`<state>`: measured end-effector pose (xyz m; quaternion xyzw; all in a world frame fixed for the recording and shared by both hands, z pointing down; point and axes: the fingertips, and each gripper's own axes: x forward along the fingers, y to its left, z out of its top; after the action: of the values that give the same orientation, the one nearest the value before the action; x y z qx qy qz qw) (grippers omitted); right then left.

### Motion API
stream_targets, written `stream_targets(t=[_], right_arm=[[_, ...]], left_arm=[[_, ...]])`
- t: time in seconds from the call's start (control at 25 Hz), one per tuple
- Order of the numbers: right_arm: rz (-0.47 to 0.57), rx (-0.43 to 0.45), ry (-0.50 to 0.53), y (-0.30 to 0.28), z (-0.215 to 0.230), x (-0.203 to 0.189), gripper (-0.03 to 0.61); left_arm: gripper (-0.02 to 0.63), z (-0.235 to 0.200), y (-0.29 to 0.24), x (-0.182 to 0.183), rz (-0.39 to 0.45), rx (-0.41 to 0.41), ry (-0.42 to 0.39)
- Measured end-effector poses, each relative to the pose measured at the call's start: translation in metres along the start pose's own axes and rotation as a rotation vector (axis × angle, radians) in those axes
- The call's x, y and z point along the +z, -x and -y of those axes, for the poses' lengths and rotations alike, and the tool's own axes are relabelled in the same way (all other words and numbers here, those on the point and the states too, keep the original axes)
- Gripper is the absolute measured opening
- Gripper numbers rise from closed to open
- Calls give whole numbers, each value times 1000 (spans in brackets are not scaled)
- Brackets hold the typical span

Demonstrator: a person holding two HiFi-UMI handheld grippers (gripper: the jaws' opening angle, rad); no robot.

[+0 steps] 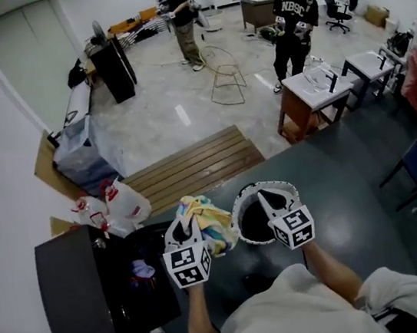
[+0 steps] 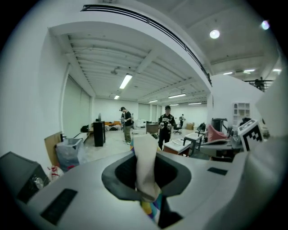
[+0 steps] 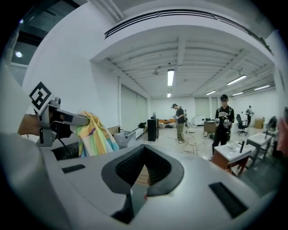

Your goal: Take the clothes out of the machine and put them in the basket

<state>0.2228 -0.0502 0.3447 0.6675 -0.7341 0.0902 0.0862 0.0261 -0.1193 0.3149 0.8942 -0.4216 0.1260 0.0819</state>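
**A:** Left gripper (image 1: 190, 213) is up front with a bunched cloth (image 1: 216, 230) pinched in its jaws. The cloth is yellow, pale blue and white.

**B:** And it hangs right at the left rim of the round basket (image 1: 238, 210). The right gripper (image 1: 266, 197) sits over the basket's dark inside, jaws drawn together to a point, nothing in them.

**A:** Lower left is the black machine (image 1: 75, 286), with something purple (image 1: 142, 271) in the dark space at its right side.

**B:** Beyond it are plastic bags (image 1: 121, 204), then a wooden pallet (image 1: 193, 168). Far back, one person (image 1: 184, 22) stands on the pale floor and a second person (image 1: 293, 29) stands near a desk (image 1: 321, 91), with a wire stool (image 1: 227, 81) between them.
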Motion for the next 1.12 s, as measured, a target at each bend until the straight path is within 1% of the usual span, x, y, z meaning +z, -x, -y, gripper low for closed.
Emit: stream_targets(t=[0.2, 0.4, 0.56, 0.68, 0.8, 0.88, 0.96, 1.12], right_arm=[[-1, -161, -22, 43, 61, -10, 22], [-14, -307, -60, 83, 98, -27, 21], [-18, -381, -84, 106, 123, -33, 23], [-30, -410, -93, 112, 132, -39, 22], [-44, -422, -99, 110, 136, -49, 23], [-54, -421, -107, 107, 144, -56, 21], [-74, -413, -121, 105, 151, -67, 23], [-134, -392, -151, 102, 153, -100, 22]], left_arm=[[69, 62, -55, 44, 53, -170, -64], [69, 116, -91, 87, 107, -317, -119], [67, 156, -107, 121, 152, -396, -137], [67, 173, -115, 132, 158, -440, -122], [69, 185, -125, 125, 153, -468, -114], [69, 197, -141, 109, 131, -475, -112], [69, 211, -160, 82, 86, -474, -109], [69, 222, -195, 4, -23, -461, -91]])
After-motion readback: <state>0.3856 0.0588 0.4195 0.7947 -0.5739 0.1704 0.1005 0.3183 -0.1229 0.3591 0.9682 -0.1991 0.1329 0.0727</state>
